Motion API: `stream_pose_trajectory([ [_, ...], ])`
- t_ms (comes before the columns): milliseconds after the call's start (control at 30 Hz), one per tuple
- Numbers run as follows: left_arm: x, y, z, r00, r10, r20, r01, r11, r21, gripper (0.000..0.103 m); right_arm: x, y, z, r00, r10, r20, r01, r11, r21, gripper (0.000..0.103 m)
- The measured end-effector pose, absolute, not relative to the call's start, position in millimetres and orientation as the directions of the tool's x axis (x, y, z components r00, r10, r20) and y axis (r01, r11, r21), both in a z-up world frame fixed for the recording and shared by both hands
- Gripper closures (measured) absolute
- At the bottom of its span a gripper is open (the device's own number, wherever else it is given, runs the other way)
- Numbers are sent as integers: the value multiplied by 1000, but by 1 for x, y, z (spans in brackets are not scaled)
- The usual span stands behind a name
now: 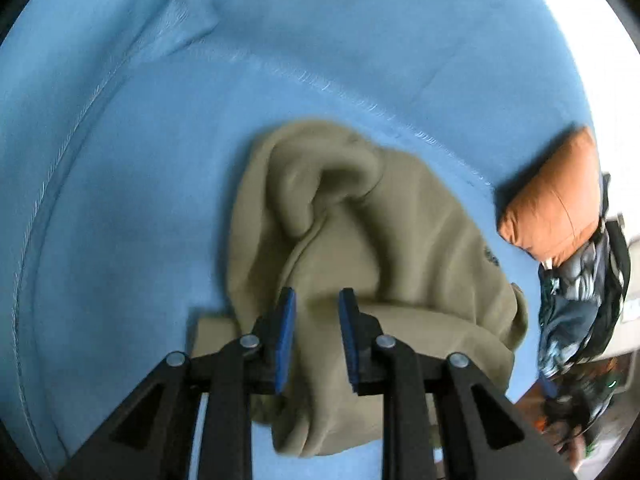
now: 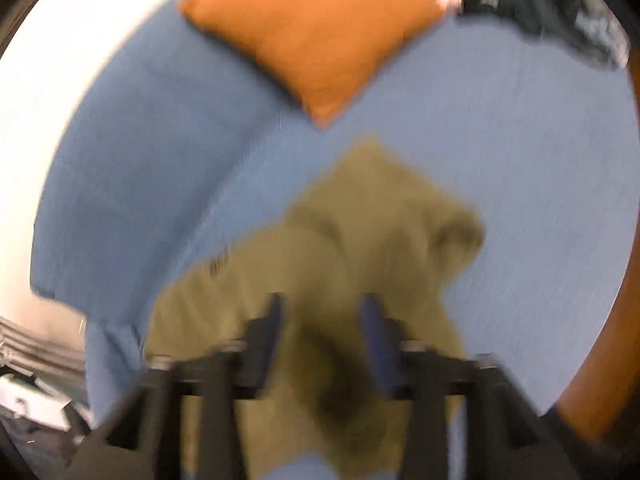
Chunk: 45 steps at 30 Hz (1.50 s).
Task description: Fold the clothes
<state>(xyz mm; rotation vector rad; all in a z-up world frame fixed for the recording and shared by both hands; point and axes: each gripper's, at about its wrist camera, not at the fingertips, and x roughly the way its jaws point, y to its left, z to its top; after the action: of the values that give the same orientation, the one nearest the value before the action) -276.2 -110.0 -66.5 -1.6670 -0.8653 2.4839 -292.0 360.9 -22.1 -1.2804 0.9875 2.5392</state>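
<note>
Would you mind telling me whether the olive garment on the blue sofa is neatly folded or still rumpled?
Still rumpled: the olive garment lies bunched on the blue sofa, with a raised loop of fabric and uneven creases.

Left wrist view: even, soft light, mostly sharp, slight smear on the olive garment [image 1: 360, 240]; overexposed white above and right of it, black fisheye vignette at the corners. Right wrist view: heavy motion blur throughout, the garment [image 2: 360, 248] and right gripper [image 2: 320, 312] smeared; blown-out white to the garment's upper left.
</note>
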Motion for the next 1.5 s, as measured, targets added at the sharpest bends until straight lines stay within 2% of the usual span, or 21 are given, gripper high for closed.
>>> stream_pose_trajectory([
  [67, -284, -98, -63, -436, 339, -834, 211, -862, -461, 81, -301, 362, -23, -639, -157, -753, -396, -772, 497, 42],
  [200, -304, -64, -90, -345, 356, -868, 174, -885, -432, 81, -336, 367, -47, -600, -252, -759, -359, -764, 537, 42],
  [267, -308, -57, -97, -326, 336, -884, 190, -892, -409, 81, -351, 372, -57, -583, -243, -775, -356, -781, 513, 42],
  [400, -328, -55, -82, -392, 328, -859, 182, -888, -422, 81, -382, 376, -62, -606, -134, -784, -360, -832, 421, 42],
  [467, -340, -53, -75, -442, 293, -848, 175, -899, -402, 79, -398, 367, -59, -621, -89, -779, -298, -892, 340, 42],
  [600, -370, -64, -72, -494, 278, -824, 152, -906, -396, 62, -419, 340, -67, -625, -44, -779, -177, -964, 196, 42],
  [667, -387, -61, -75, -506, 268, -820, 142, -911, -386, 60, -433, 325, -76, -592, -28, -805, -129, -983, 129, 42],
  [767, -409, -63, -73, -546, 192, -815, 143, -938, -317, 59, -451, 305, -102, -528, -5, -849, -48, -998, 36, 42],
  [833, -422, -62, -79, -544, 181, -820, 140, -943, -301, 59, -458, 298, -120, -473, 9, -881, -22, -1000, 2, 51],
  [867, -429, -60, -86, -532, 185, -827, 140, -943, -301, 59, -462, 299, -129, -444, -17, -896, -23, -999, 30, 66],
  [933, -439, -57, -103, -491, 197, -849, 145, -942, -303, 59, -466, 302, -137, -417, -35, -908, -26, -998, 51, 73],
  [967, -440, -53, -108, -482, 198, -854, 130, -947, -293, 59, -468, 303, -136, -419, -37, -907, -24, -998, 51, 82],
  [1000, -442, -48, -114, -473, 198, -859, 116, -952, -283, 63, -470, 304, -134, -421, -37, -906, -24, -998, 52, 91],
  [1033, -443, -44, -119, -464, 198, -864, 101, -957, -273, 84, -471, 306, -133, -427, -37, -903, -33, -998, 56, 94],
  [1067, -443, -41, -121, -458, 201, -866, 85, -960, -267, 94, -472, 309, -130, -435, -40, -899, -45, -997, 66, 95],
  [1267, -388, -56, -61, -503, 323, -802, -65, -939, -338, 97, -459, 321, -85, -524, -102, -846, -67, -985, 161, 97],
  [1300, -379, -58, -51, -508, 343, -790, -90, -933, -348, 103, -452, 322, -72, -541, -122, -832, -55, -982, 180, 97],
  [1433, -343, -68, -10, -523, 424, -739, -191, -904, -384, 103, -401, 325, -23, -586, -265, -766, 106, -962, 252, 97],
  [1500, -325, -72, 7, -519, 463, -719, -242, -886, -396, 103, -378, 321, -28, -500, -334, -799, 216, -942, 258, 97],
])
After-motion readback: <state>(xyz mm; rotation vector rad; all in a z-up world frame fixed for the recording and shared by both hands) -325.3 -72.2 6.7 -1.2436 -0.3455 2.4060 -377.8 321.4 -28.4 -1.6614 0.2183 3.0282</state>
